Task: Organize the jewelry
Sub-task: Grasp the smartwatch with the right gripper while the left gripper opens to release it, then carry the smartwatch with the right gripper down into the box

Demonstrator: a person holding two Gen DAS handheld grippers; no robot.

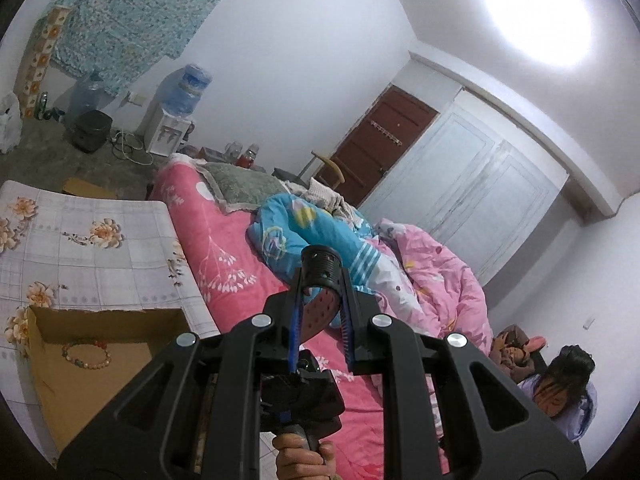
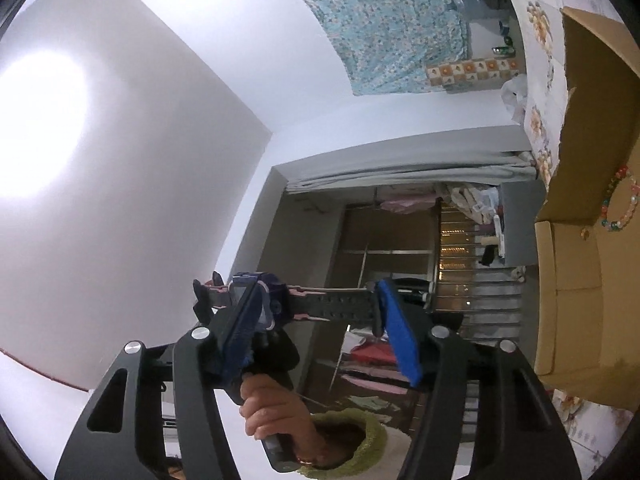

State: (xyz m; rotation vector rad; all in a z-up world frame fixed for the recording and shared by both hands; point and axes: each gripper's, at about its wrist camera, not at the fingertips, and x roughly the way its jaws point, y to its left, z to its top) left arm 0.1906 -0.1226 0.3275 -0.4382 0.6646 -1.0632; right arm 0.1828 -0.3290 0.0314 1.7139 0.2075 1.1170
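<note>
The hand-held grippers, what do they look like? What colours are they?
Each hand-held gripper is black plastic with cut-out slots and round silver bolts. The left hand-held gripper has thin blue ridged pads inside its fingers. The right hand-held gripper has wider bright blue pads. A fuzzy green cuff shows at one wrist.

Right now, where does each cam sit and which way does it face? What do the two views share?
Left wrist: on the left gripper, aimed slightly down across the bed toward the door; its fingers clamp the watch; the right hand shows below.
Right wrist: on the right gripper, rolled sideways, tilted up at wall and ceiling; the watch spans its fingers; the left hand and green cuff show.
Shared: the watch, cardboard box with bead bracelet, hanging floral cloth.
</note>
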